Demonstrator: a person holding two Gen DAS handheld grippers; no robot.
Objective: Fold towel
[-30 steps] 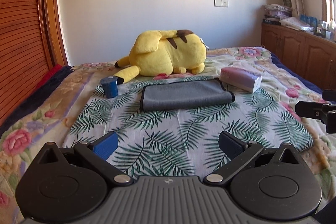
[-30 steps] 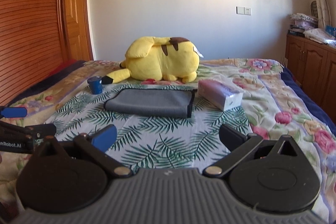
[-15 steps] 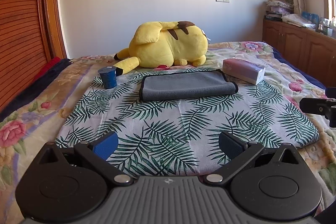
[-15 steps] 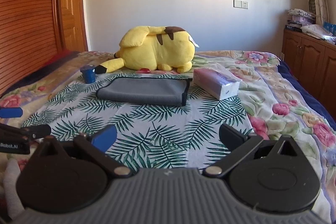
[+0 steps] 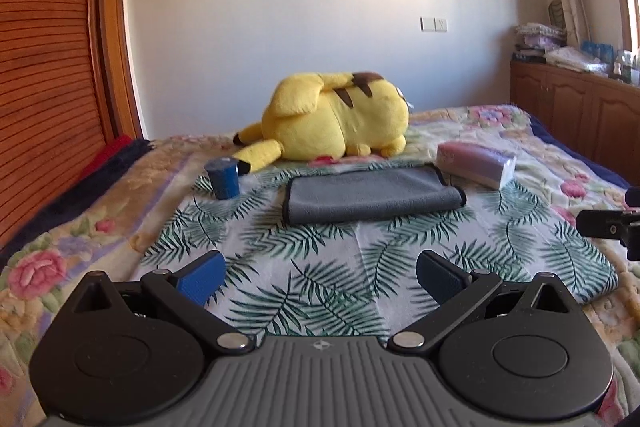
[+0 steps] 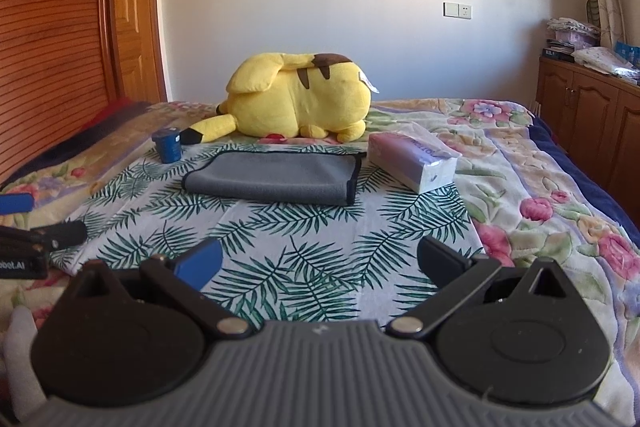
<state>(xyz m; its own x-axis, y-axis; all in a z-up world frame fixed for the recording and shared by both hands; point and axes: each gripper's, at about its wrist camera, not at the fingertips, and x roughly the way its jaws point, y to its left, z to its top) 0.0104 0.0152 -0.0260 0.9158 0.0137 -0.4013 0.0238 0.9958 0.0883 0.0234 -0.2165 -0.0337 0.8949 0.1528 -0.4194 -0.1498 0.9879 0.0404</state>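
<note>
A grey towel (image 5: 370, 193) with a dark border lies folded flat on the palm-leaf cloth (image 5: 328, 267) on the bed; it also shows in the right wrist view (image 6: 272, 177). My left gripper (image 5: 320, 273) is open and empty, held well short of the towel. My right gripper (image 6: 320, 261) is open and empty, also well back from the towel. Each gripper's fingers show at the edge of the other's view, the left one (image 6: 40, 231) and the right one (image 5: 608, 223).
A yellow plush toy (image 5: 336, 119) lies behind the towel. A small blue cup (image 5: 222, 179) stands left of it. A tissue pack (image 5: 476, 163) lies to its right. A wooden headboard (image 5: 44, 67) is at left, wooden cabinets (image 5: 576, 107) at right.
Both grippers have drawn back and lowered a little, so the bed looks flatter and the towel sits slightly farther off. The towel itself has not moved. Both jaws stay open.
</note>
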